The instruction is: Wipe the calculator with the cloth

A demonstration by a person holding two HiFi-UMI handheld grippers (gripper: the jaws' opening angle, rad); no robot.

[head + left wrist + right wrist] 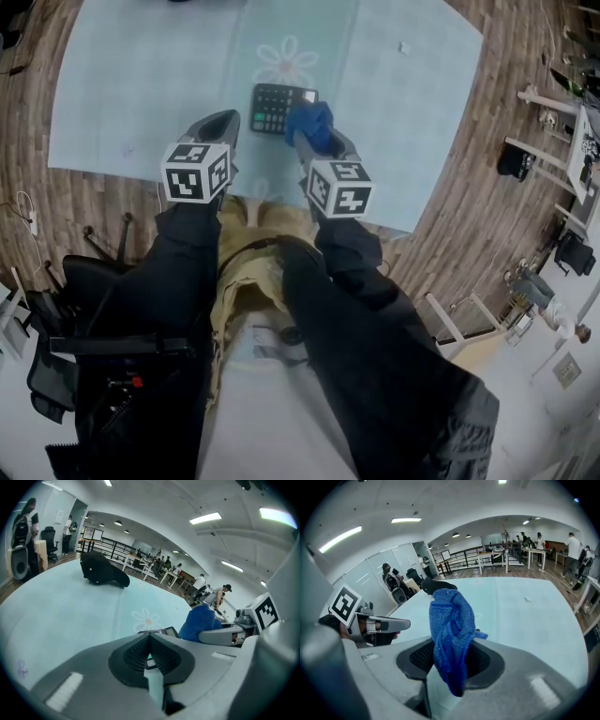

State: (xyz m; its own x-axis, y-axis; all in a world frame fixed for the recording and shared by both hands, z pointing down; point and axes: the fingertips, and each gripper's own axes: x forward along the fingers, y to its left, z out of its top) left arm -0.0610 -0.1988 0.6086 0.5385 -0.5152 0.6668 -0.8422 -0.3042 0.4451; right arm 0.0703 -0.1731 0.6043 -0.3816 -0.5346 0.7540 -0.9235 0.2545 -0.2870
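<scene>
The dark calculator [277, 107] lies flat on the pale blue table [141, 84], just below a printed flower. My right gripper [321, 142] is shut on a blue cloth [310, 122], which bunches over the calculator's right edge. In the right gripper view the cloth [451, 634] stands up between the jaws and hides the calculator. My left gripper [223, 124] is shut and holds nothing, a little left of the calculator and above the table. From the left gripper view [149, 656] the calculator [161, 631] shows just beyond the jaws, with the cloth [201, 623] to its right.
A black cap-like object [101, 571] lies at the table's far side. A small white scrap [403, 47] sits at the far right of the table. The table's near edge is just under my grippers. Desks and people fill the room beyond.
</scene>
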